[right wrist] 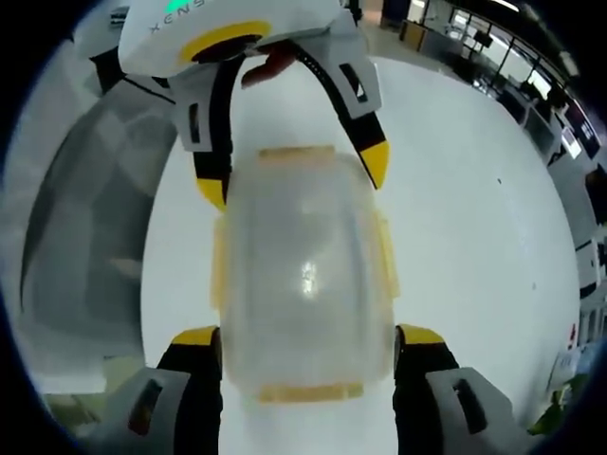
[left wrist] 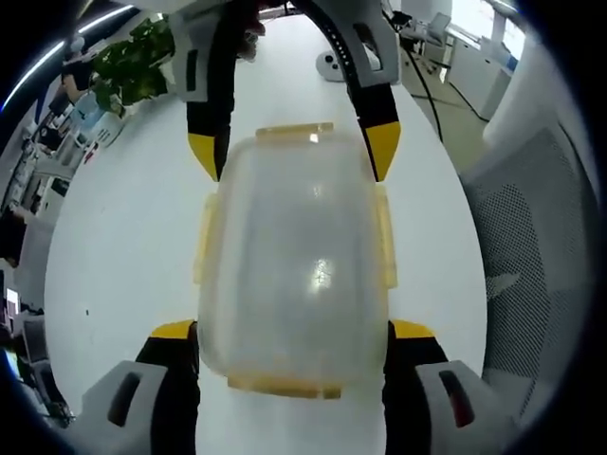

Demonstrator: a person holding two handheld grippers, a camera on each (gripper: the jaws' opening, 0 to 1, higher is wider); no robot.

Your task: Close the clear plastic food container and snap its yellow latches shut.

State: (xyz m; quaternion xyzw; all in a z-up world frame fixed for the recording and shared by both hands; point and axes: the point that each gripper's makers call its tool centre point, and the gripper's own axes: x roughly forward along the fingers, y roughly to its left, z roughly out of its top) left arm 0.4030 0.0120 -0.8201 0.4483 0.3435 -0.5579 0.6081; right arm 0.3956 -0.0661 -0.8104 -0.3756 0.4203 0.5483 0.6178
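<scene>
In the left gripper view, the left hand-held gripper (left wrist: 293,332) is seen at 6 o'clock, its two yellow-tipped jaws held apart on either side of the near end of one clear plastic food container (left wrist: 294,261). Whether the jaws press its walls cannot be told. The container lies on the white surface (left wrist: 123,246) with its lid on top. Four yellow latches are counted on it: one at the near end (left wrist: 282,386), one on each long side, one at the far end. At 12 o'clock the right hand-held gripper (left wrist: 294,152) straddles the far end, jaws likewise apart. Beyond, a green plant (left wrist: 128,62) is seen at 10 o'clock and a mesh chair (left wrist: 531,218) at 3 o'clock.

In the right gripper view, the same arrangement is mirrored. On the white body of the opposite gripper, letters resembling "XENS" (right wrist: 180,16) are partly legible at 11 o'clock.
</scene>
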